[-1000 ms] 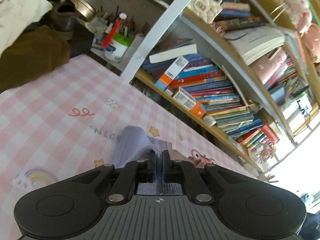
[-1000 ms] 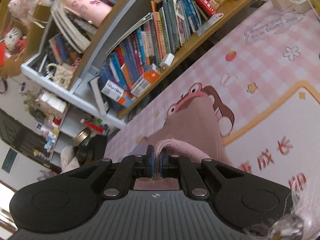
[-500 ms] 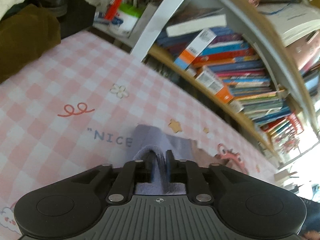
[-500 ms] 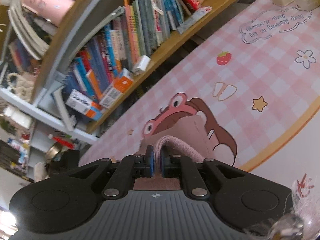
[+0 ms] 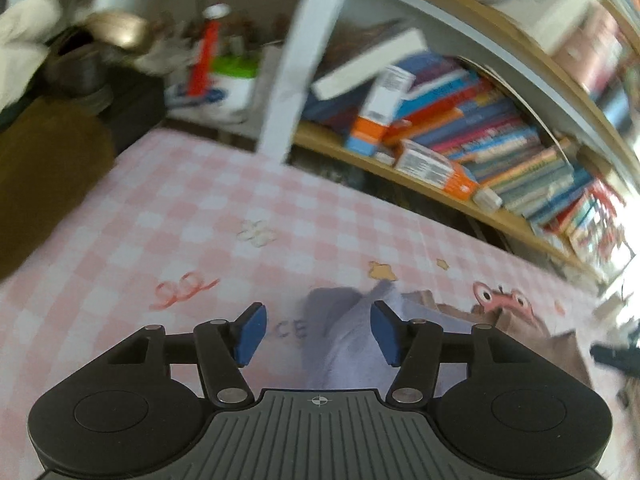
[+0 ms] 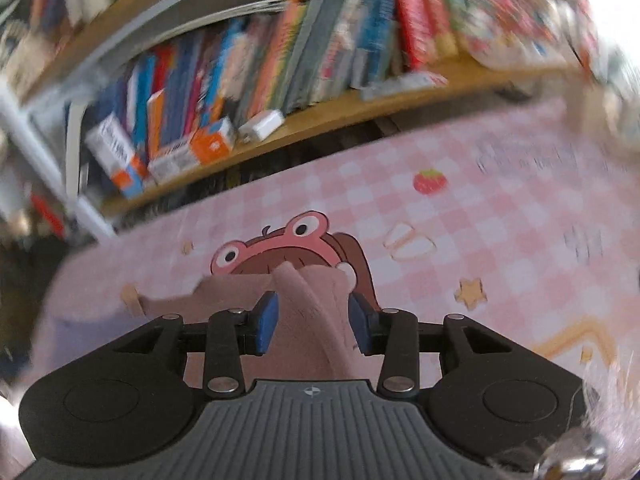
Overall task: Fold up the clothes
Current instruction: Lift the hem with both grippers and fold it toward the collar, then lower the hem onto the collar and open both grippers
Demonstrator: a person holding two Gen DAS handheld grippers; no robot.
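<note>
Both grippers, left (image 5: pixel 318 334) and right (image 6: pixel 311 328), newly spread wide around soft ribbed cloth (image 5: pixel 344 344).

Soft fuzzy cloth garment (image 5: pixel 344 344) on smooth glossy mat (image 5: pixel 208 240).

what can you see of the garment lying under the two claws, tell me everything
The garment is a soft, fuzzy knit in two colours: lavender at the end in the left wrist view, dusty pink at the end in the right wrist view. It lies on the pink checked mat, covering part of its cartoon print. At each end a raised fold of fabric stands between the blue pads. The left claw and right claw are both open, so neither grips it. Whether the pads touch it is unclear.
</note>
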